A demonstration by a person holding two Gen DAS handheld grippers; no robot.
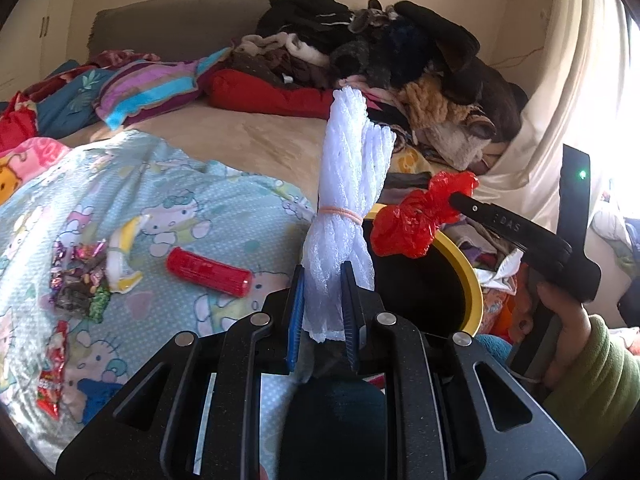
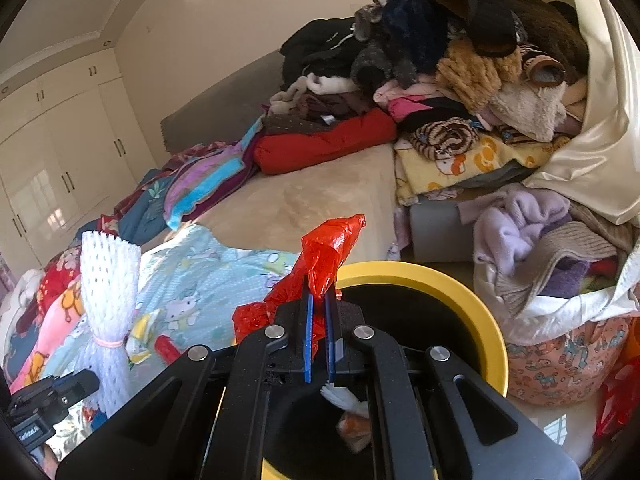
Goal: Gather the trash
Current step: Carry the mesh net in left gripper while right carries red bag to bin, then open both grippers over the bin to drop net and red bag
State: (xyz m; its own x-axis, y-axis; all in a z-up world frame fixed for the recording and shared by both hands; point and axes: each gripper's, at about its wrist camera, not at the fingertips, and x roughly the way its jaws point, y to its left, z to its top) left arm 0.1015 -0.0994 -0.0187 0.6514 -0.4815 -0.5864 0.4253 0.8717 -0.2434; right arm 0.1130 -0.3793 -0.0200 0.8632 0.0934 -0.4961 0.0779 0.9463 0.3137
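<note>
Bin and bag are the pair that matters: a round black waste bin with a yellow rim [image 2: 420,276] stands beside the bed, and the crumpled red plastic bag [image 2: 324,264] sits just at the near-left edge of that rim, not yet over the dark opening. The right gripper [image 2: 319,304] is clamped shut on the bag, whose loose end sticks up and away past the blue pads. The bin mouth lies directly ahead of and below this gripper, so the right hand is the nearer one for a drop.

The left gripper [image 1: 323,284] is nearly closed on a white foam mesh sleeve bundle [image 1: 352,184], bound at its waist by a pink rubber band. The bundle stands upright, long axis vertical, to the left of the bin and beside the bag.

More rubbish lies on the pale blue cartoon-print bedsheet [image 1: 168,168]: a red ribbed plastic cylinder [image 1: 210,272], shiny sweet wrappers [image 1: 78,280], a yellow and white wrapper [image 1: 122,258] and a red snack packet [image 1: 52,376].

Further back, piled clothes [image 2: 460,52] crowd a beige bed. White wardrobe doors [image 2: 60,160] line the wall, and a cream curtain [image 1: 580,80] hangs on the right.
</note>
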